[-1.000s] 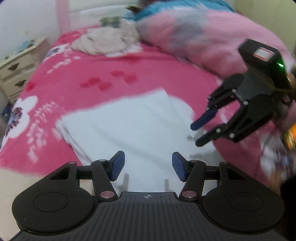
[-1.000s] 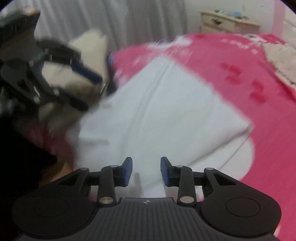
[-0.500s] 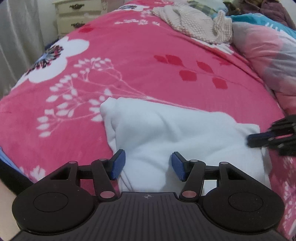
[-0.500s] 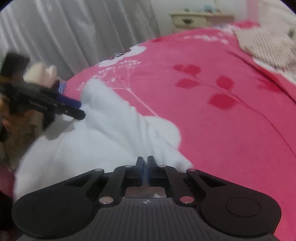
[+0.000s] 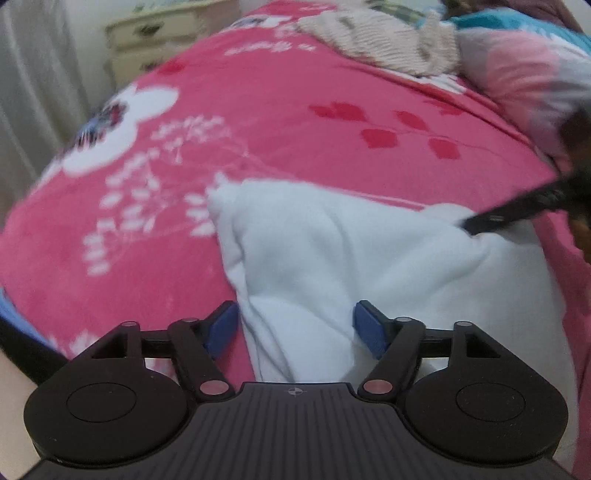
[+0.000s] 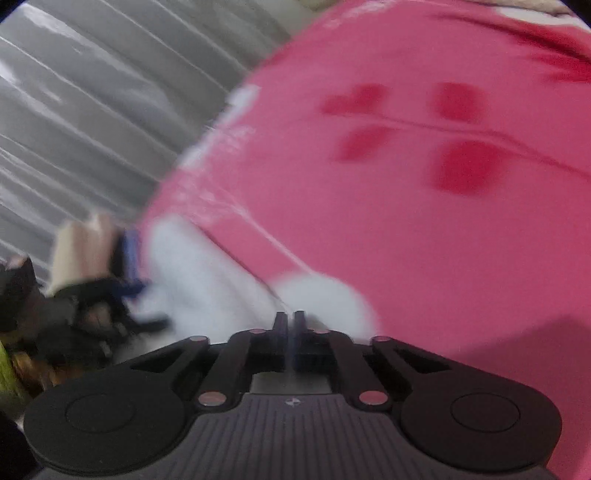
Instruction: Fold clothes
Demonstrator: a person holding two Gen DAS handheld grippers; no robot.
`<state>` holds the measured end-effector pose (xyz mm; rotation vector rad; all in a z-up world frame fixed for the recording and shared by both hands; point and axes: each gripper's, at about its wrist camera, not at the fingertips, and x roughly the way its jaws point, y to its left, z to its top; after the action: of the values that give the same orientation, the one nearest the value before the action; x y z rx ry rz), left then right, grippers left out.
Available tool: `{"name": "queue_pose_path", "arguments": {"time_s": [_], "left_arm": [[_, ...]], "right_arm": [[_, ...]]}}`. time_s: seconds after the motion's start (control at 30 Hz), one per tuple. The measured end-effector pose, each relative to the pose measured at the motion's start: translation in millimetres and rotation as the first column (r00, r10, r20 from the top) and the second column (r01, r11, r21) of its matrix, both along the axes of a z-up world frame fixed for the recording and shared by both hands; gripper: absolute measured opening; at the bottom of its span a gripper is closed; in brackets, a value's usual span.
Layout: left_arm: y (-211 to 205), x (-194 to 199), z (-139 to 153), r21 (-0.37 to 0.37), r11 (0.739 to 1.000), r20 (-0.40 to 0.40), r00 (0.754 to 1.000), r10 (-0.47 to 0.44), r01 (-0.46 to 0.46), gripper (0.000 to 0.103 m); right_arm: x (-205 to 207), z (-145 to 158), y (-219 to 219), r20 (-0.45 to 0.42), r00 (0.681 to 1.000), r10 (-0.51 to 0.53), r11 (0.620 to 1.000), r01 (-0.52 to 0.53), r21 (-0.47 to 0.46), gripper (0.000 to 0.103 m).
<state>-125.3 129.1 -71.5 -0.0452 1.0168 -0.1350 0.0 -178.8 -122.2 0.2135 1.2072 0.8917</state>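
Pink floral bedding [image 5: 280, 122] is filling most of both views, covering a bed. In the left wrist view a cream nightstand [image 5: 159, 26] is standing at 11 o'clock beside a pale curtain [image 5: 22, 92]; a beige knit garment [image 5: 384, 40] is lying at 1 o'clock, well apart from the work, and a pink and grey pillow [image 5: 524, 74] is sitting at 2 o'clock. In the right wrist view a grey curtain [image 6: 92, 103] is hanging from 9 to 11 o'clock behind the bed's edge, and dark blurred clutter is showing at 8 o'clock, too smeared to name.

White cloth [image 5: 369, 266] is lying bunched on the bedding, near the bed's edge, with creases running across it. Nothing is lying on top of it or blocking it.

Left claw [image 5: 295, 325] is pointing down over the near end of the cloth, its jaws opening; a fold of the cloth is sitting between the blue pads [image 5: 221, 325], which are standing clear of it. In the right wrist view this claw is appearing as a blur at 9 o'clock, at the cloth's far end.

Right claw [image 6: 290, 328] is clenched, its fingers pressed together on a corner of the cloth [image 6: 325, 295], a thin sliver of white showing between them. In the left wrist view it is reaching in from 3 o'clock, its dark tip [image 5: 487, 221] pinching the cloth's far right corner.
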Motion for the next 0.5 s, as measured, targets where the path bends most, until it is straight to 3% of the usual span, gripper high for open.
{"name": "queue_pose_path", "arguments": {"time_s": [0.1, 0.23, 0.3, 0.37, 0.5], "left_arm": [[5.5, 2.6, -0.1, -0.035, 0.999, -0.022, 1.000, 0.021, -0.022, 0.071], [7.6, 1.6, 5.3, -0.047, 0.999, -0.025, 0.999, 0.021, -0.022, 0.070], [11.3, -0.1, 13.5, -0.051, 0.998, -0.018, 0.999, 0.028, -0.029, 0.070], [17.9, -2.9, 24.1, -0.054, 0.998, 0.005, 0.999, 0.043, -0.043, 0.069], [29.0, 5.4, 35.3, -0.033, 0.996, -0.004, 0.997, 0.079, -0.079, 0.067]], "right_arm": [[5.5, 19.1, -24.7, -0.004, 0.999, -0.053, 0.997, 0.052, -0.052, 0.006], [1.5, 35.6, -4.4, 0.084, 0.996, -0.034, 0.994, 0.025, 0.109, 0.009], [-5.6, 19.4, 5.4, 0.077, 0.997, 0.015, 0.997, -0.021, 0.073, 0.016], [-18.0, 2.6, 1.8, 0.093, 0.994, 0.058, 0.998, -0.057, -0.014, 0.014], [-27.9, 11.8, -30.5, 0.111, 0.994, -0.013, 1.000, 0.012, 0.010, 0.020]]}}
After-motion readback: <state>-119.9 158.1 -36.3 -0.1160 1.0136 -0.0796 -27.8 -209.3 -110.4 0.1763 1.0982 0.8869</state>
